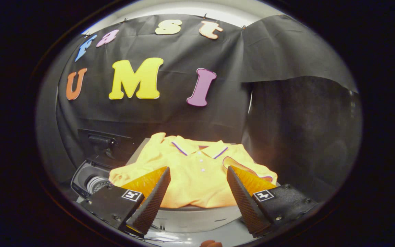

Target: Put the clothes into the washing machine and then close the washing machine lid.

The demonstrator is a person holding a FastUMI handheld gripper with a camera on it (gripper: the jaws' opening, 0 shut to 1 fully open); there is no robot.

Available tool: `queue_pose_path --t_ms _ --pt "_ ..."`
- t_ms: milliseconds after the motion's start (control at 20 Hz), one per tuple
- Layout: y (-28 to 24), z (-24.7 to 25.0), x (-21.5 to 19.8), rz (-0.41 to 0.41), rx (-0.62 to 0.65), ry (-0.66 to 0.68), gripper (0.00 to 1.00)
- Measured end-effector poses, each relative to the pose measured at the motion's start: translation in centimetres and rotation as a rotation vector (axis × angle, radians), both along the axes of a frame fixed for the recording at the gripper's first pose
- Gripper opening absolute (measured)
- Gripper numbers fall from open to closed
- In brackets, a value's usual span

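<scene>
A yellow polo shirt (194,171) with a striped collar lies folded on a grey raised surface (197,214), just ahead of my fingers. My gripper (198,171) is open, its two fingers spread wide to either side of the shirt's lower part and holding nothing. To the left of the shirt the washing machine (89,178) stands with its drum opening showing and its dark lid (103,140) raised behind it.
Black cloth walls close in the booth behind and to the right of the shirt. A pale floor or base shows below the grey surface, near the fingers.
</scene>
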State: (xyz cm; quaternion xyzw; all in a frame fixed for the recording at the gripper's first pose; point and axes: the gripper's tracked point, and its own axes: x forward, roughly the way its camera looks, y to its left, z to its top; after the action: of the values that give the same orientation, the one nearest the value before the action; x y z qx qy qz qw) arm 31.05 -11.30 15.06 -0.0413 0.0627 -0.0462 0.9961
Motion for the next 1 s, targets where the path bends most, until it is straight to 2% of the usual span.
queue_pose_path --t_ms 200,450,750,900,1000 --pt "-0.4 -0.3 3.8 0.015 0.014 0.071 1.0" --pt "-1.2 -2.1 6.6 0.015 0.067 0.195 1.0" --pt "-1.2 -4.2 7.6 0.022 0.055 0.307 1.0" --pt "-1.1 -4.6 7.5 0.025 0.135 0.349 1.0" --pt "-1.2 -4.5 7.5 0.047 0.122 0.36 1.0"
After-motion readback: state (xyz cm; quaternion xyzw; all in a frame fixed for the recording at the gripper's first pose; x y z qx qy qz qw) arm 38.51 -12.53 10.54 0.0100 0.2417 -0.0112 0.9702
